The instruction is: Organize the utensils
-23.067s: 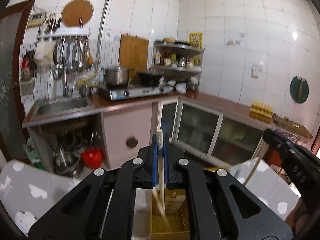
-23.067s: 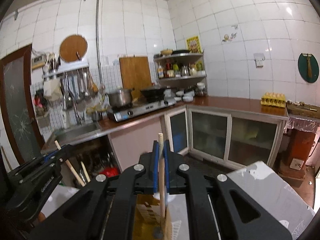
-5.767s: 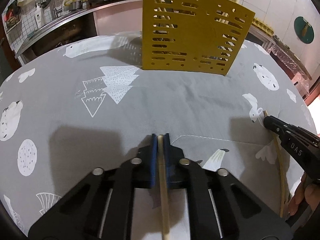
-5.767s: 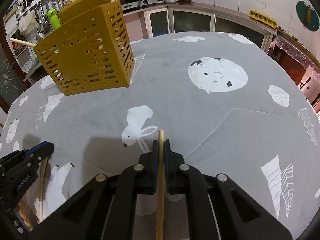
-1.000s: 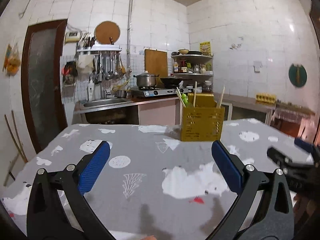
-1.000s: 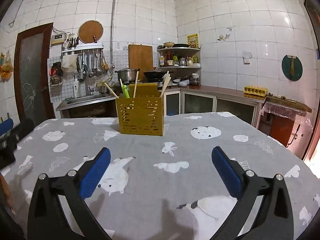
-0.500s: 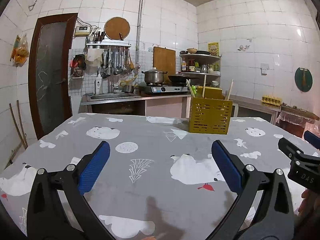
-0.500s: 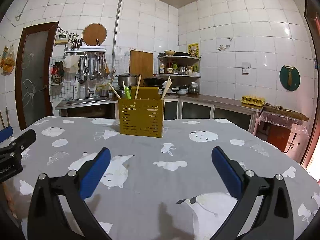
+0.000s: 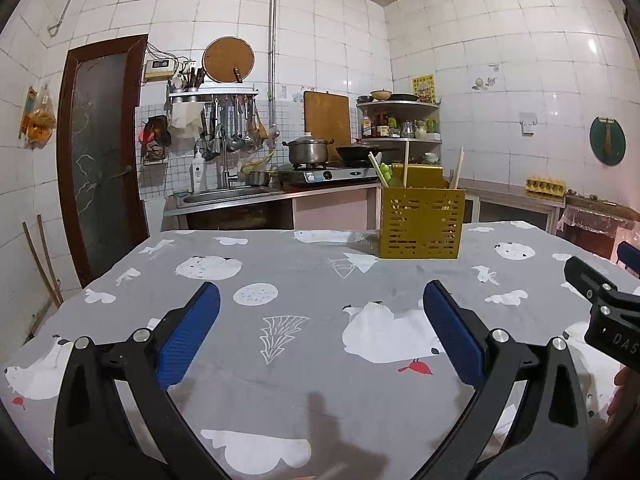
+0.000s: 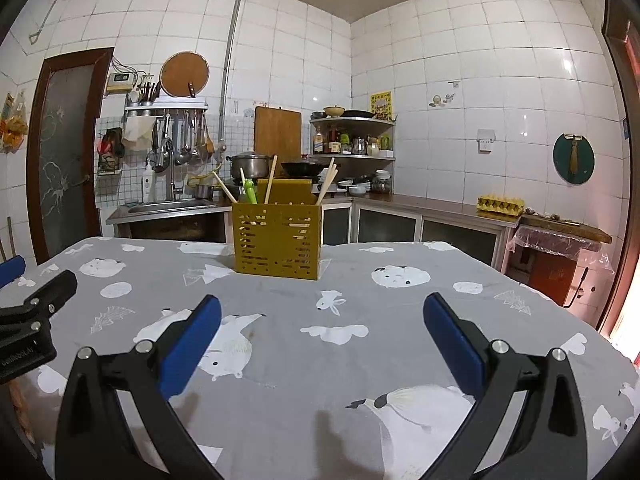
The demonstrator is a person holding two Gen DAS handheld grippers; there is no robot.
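Both grippers pulled back since a second ago, table view lower | left gripper (image 9: 320, 312) and right gripper (image 10: 320, 314) fingers spread, empty | chopsticks (image 10: 271, 180) in yellow holder (image 10: 277, 242) mid-table | risk: bumping holder tips loosely leaning sticks

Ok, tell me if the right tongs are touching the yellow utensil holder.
Apart. The right wrist view shows the open right tongs well short of the yellow utensil holder.

only the yellow caddy (image 10: 277, 240) stands on the cloth (image 10: 360, 364) ahead of both tools.

Chopsticks (image 10: 270, 179) upright in yellow holder (image 10: 277, 245)
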